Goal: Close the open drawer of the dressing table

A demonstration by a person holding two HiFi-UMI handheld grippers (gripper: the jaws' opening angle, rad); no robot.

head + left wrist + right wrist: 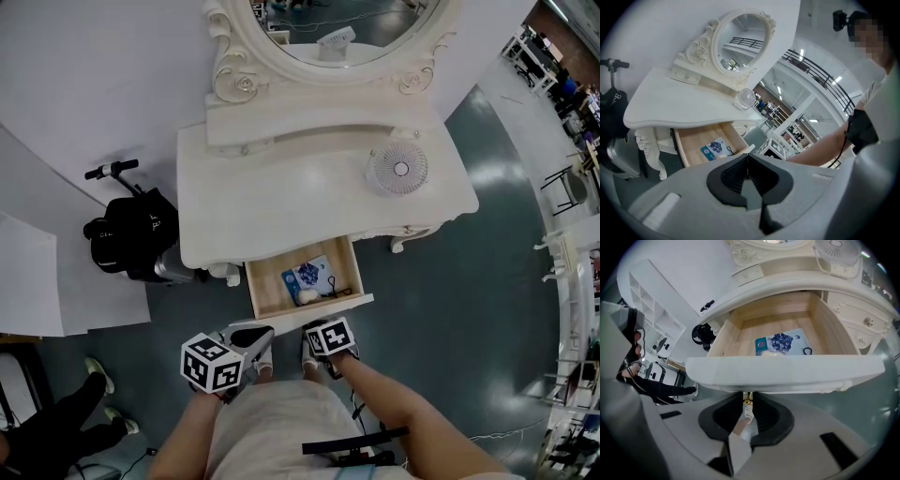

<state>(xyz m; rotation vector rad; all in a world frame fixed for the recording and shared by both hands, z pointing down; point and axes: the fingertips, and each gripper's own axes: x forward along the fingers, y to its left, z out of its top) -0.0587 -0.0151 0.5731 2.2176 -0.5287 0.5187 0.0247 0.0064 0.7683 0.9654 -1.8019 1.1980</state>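
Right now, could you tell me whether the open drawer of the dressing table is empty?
No, a blue packet and a small black loop lie on the wooden bottom of the drawer.

1. We hold our left claw [747, 160] tilted gently downward, its jaws pressed together with nothing between them.
2. Our right claw [319, 328] points more steeply down, its jaws pinched on a small gold knob [747, 401].
3. Our left forearm [183, 436] and right forearm [403, 403] are bare and reach forward from our body, the right one angling inward.
4. The two claws sit side by side, near each other but apart.
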